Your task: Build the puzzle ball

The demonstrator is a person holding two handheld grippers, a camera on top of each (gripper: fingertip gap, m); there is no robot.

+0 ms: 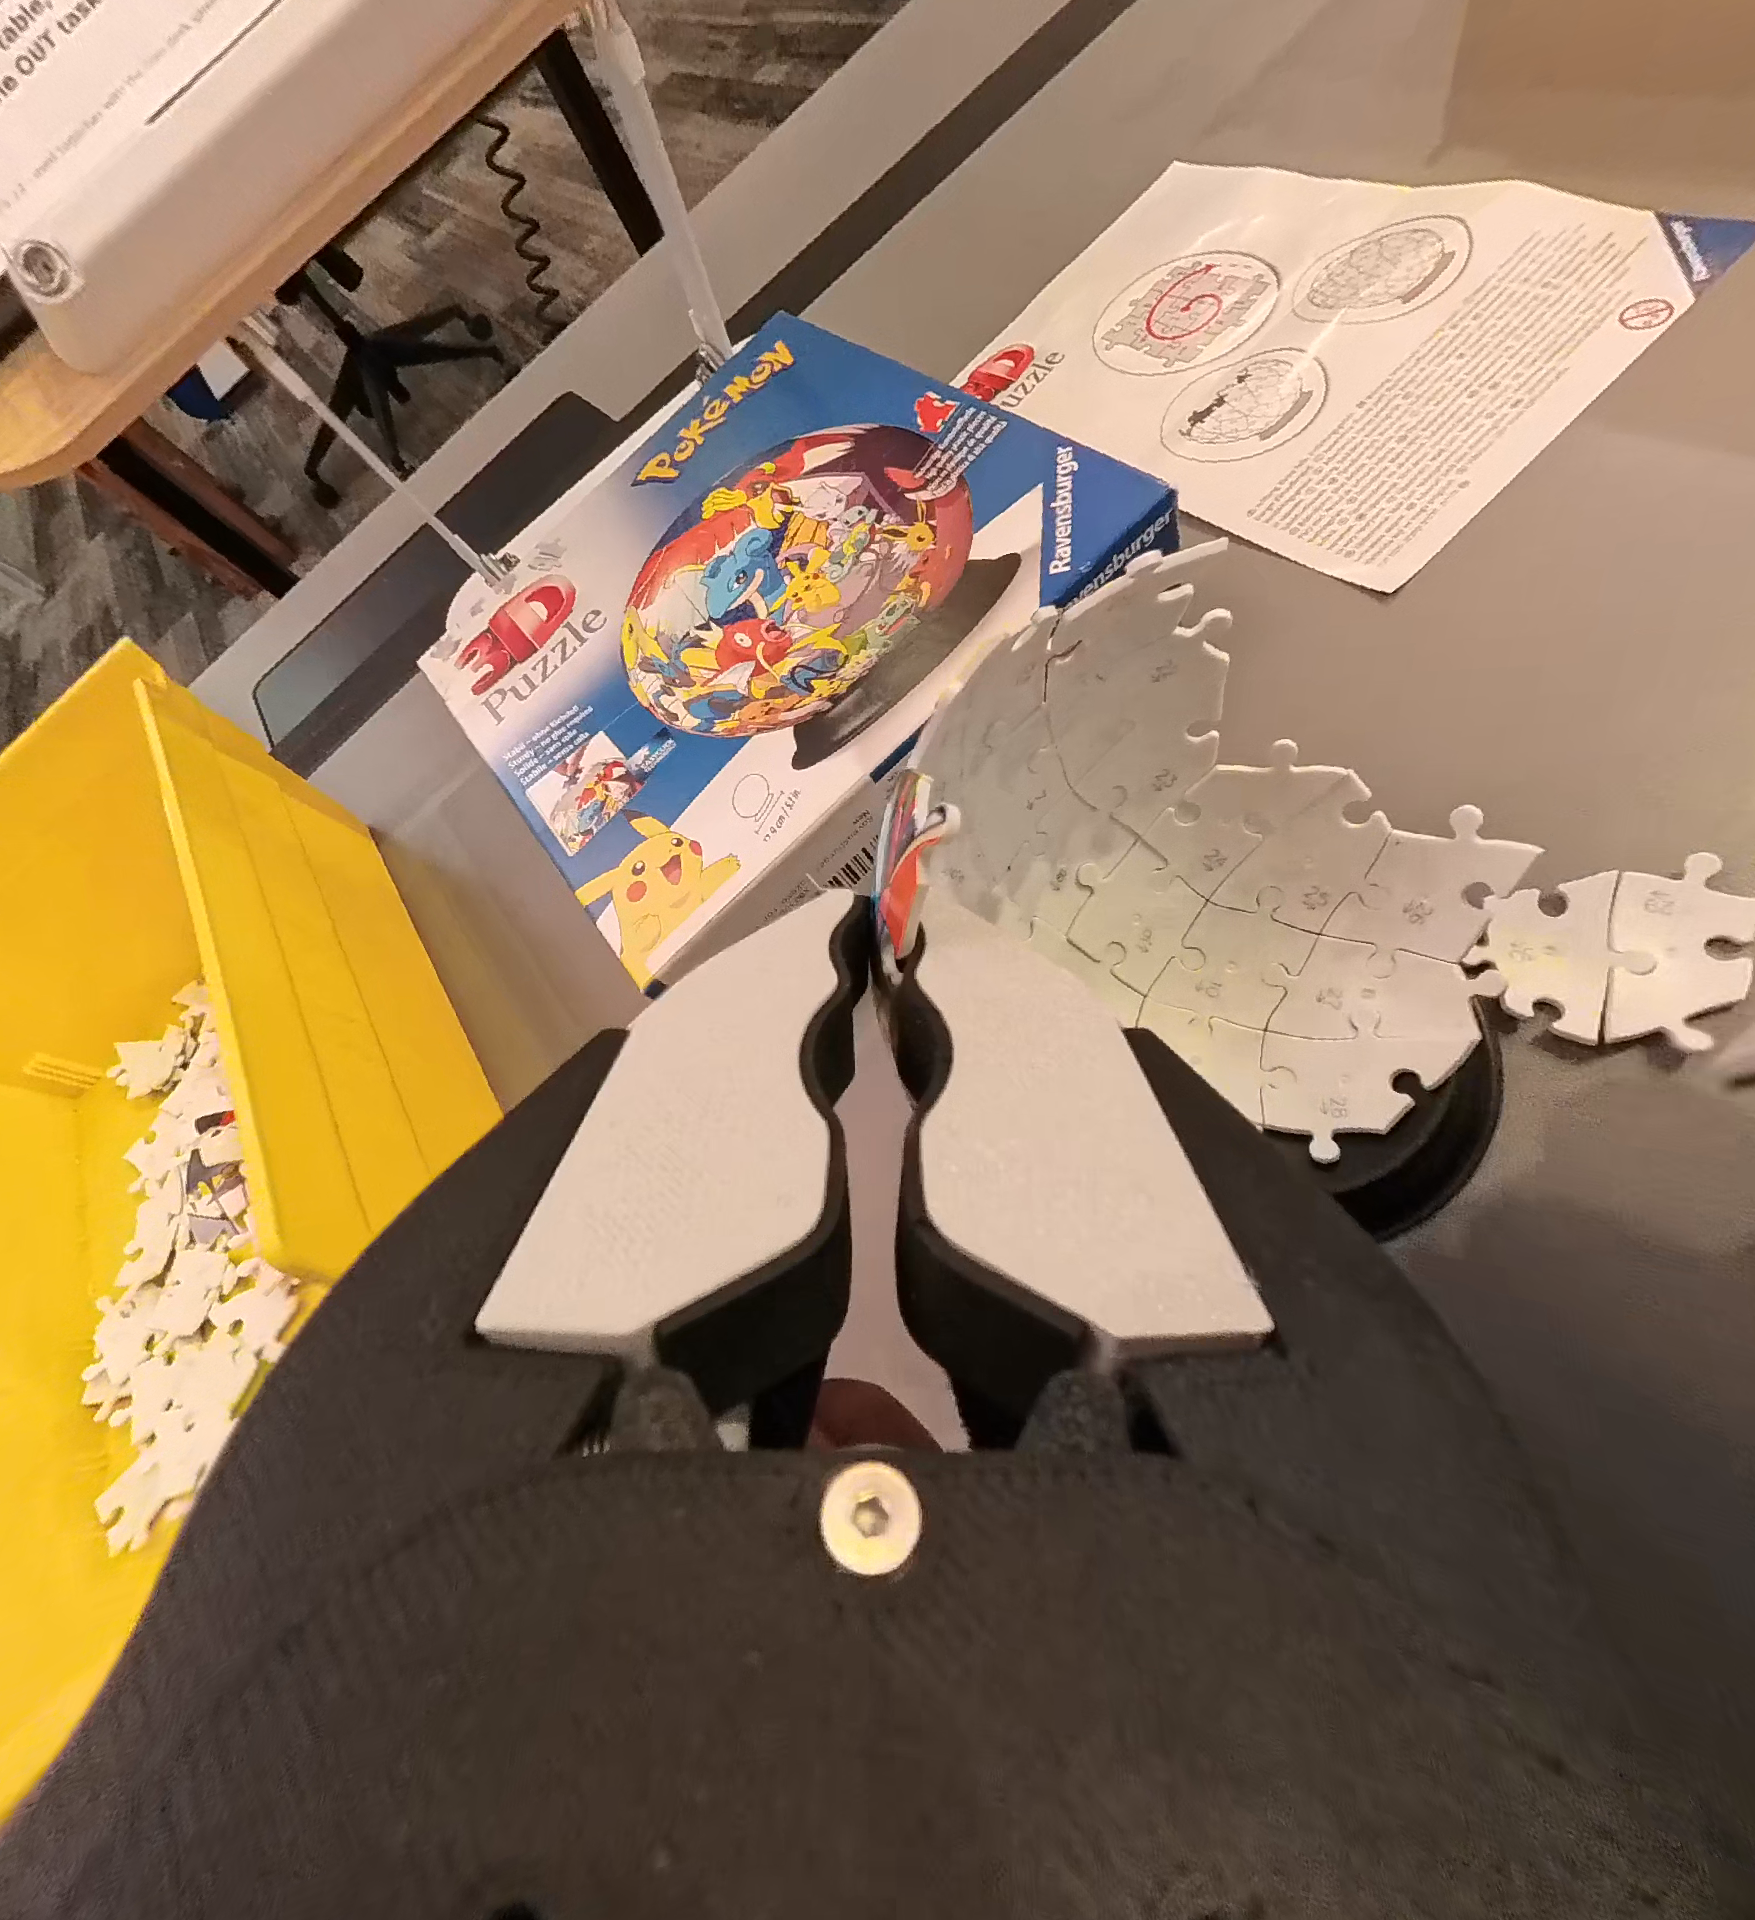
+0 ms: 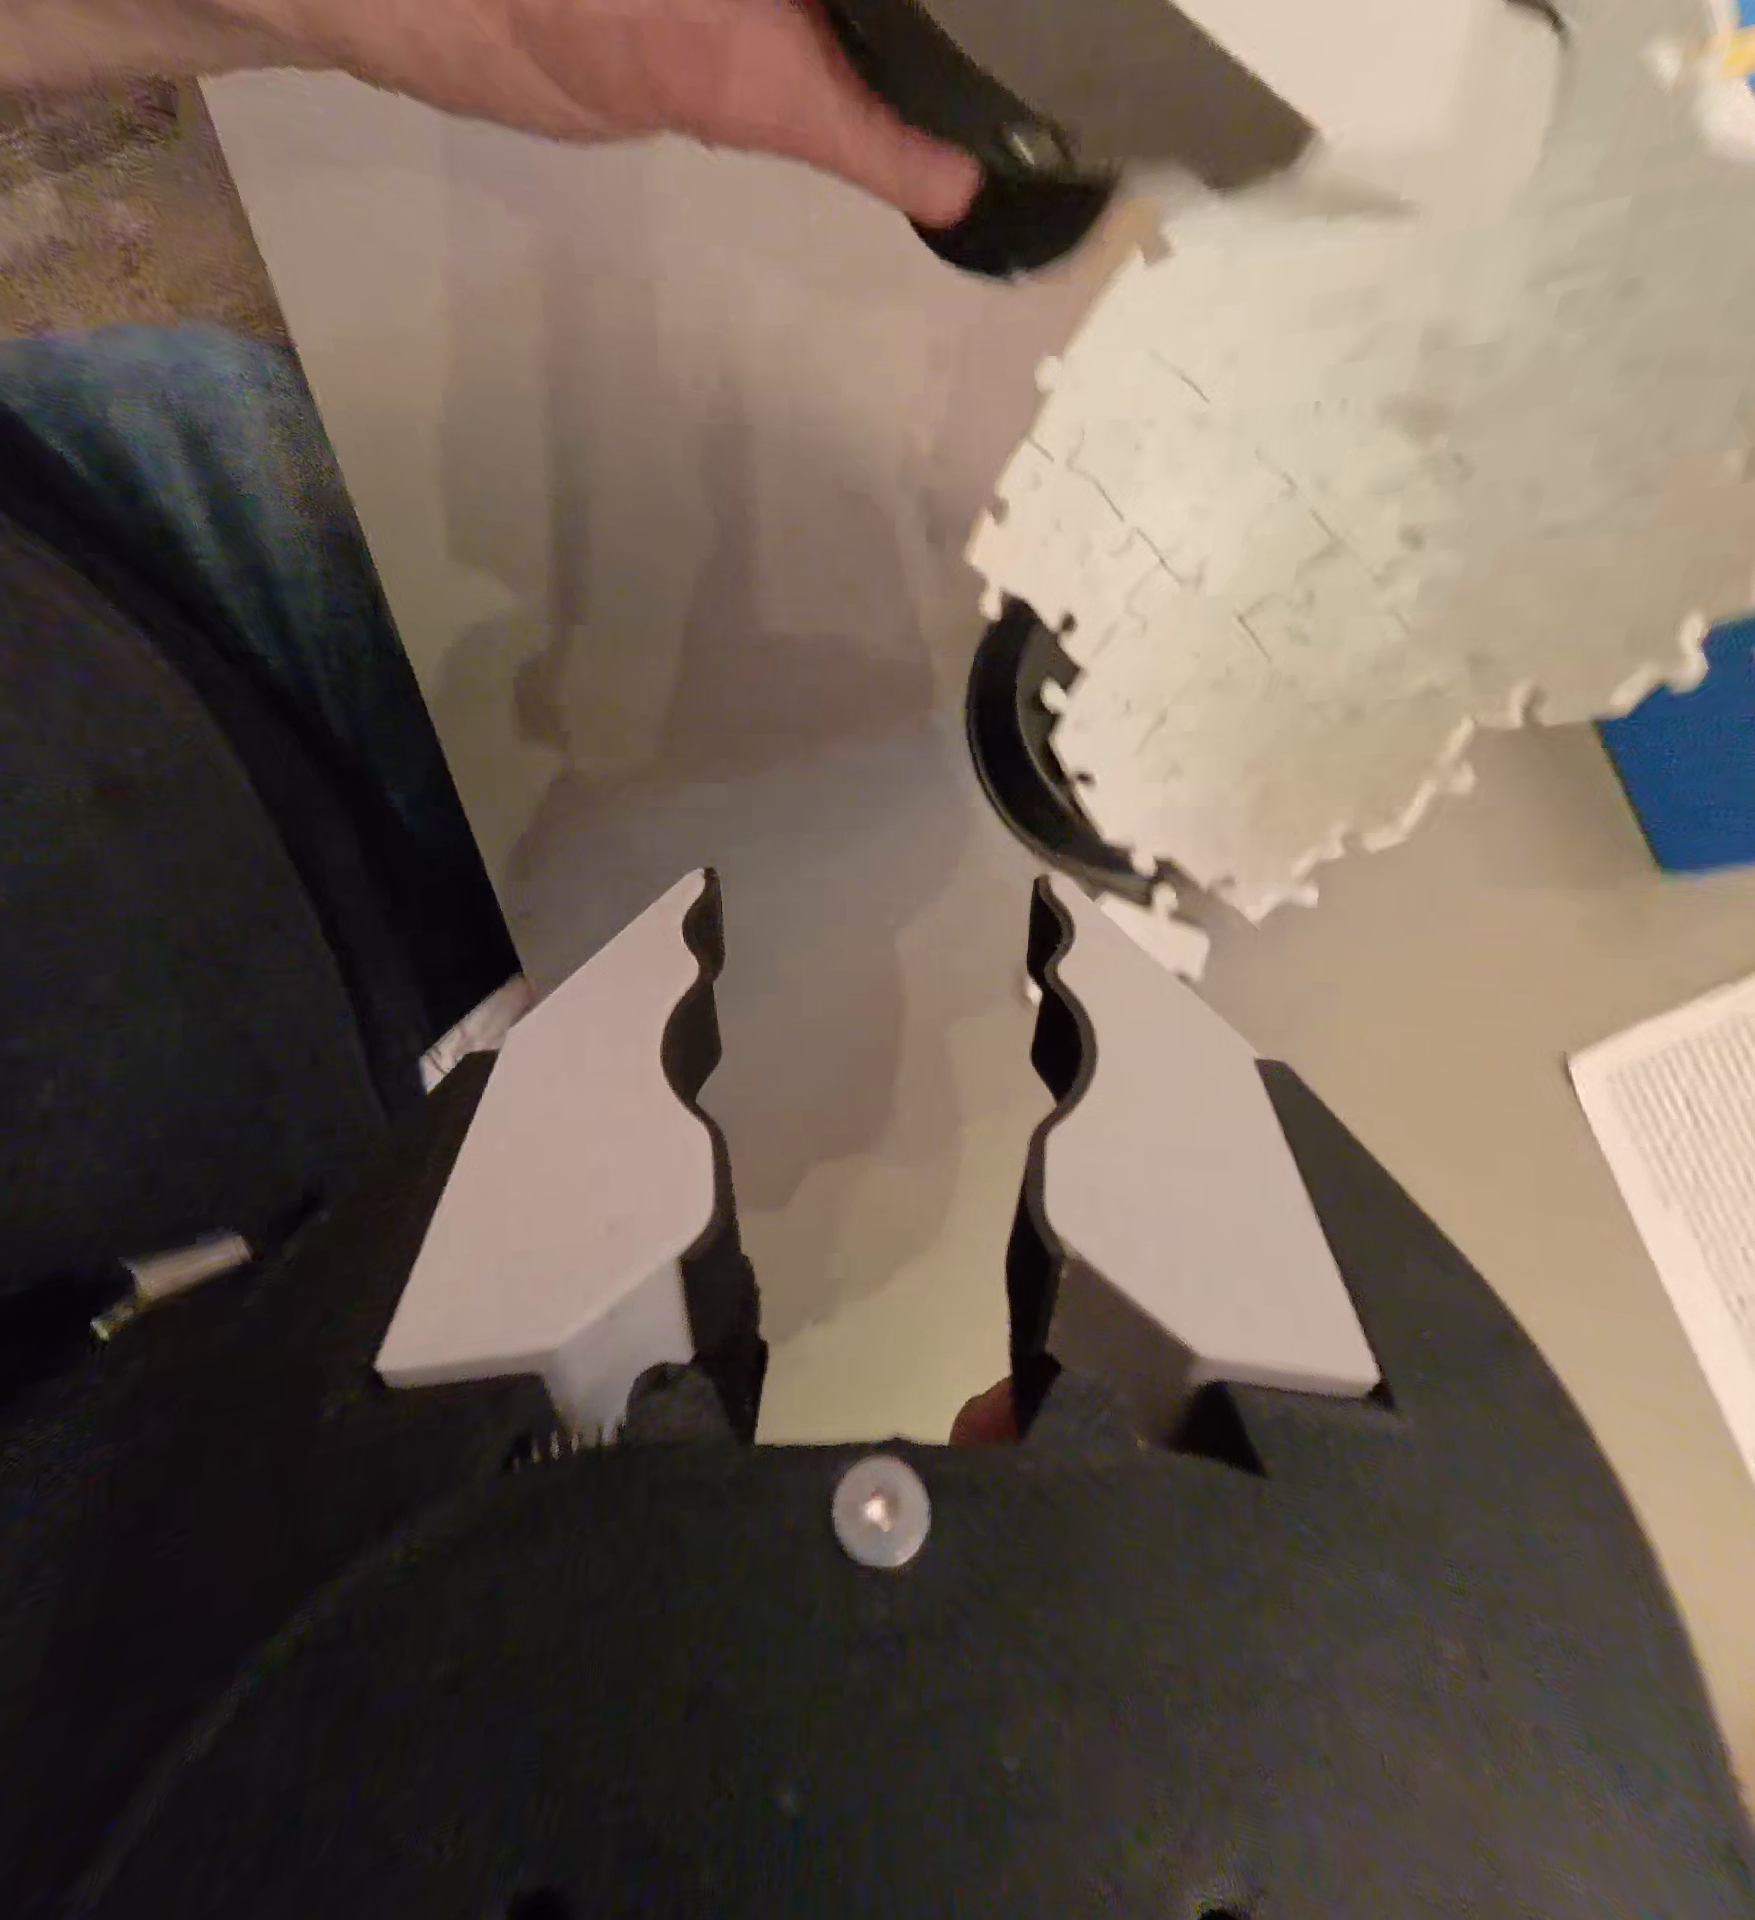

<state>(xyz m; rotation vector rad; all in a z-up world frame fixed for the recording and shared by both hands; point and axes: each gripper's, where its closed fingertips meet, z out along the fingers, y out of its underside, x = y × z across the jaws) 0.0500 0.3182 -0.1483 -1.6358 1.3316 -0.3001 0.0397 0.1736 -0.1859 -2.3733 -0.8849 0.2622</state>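
Gripping the rim of the half-built shell (image 1: 1143, 821), the left claw (image 1: 888, 940) has its jaws closed on the coloured edge, which runs up from between the tips; the shell curves away to that claw's right, its white numbered inside facing the camera, and sits over a black stand (image 1: 1424, 1132) on the bench (image 1: 1475, 1455). A joined pair of pieces (image 1: 1621, 961) lies just beyond the shell's far edge, on the side away from the left claw. The right claw (image 2: 873, 914) hangs with jaws wide apart and nothing between them; in its own view the shell (image 2: 1372, 582) and stand (image 2: 1018, 748) lie ahead and to its right, close to the right fingertip but apart from it. Judging by this, the right claw is the free one and the nearer to that pair, so the next pick likely falls to it. Loose pieces (image 1: 177, 1226) wait in the yellow bin (image 1: 260, 862) on the left, beside the box (image 1: 800, 644); the leaflet (image 1: 1372, 364) lies farther back.
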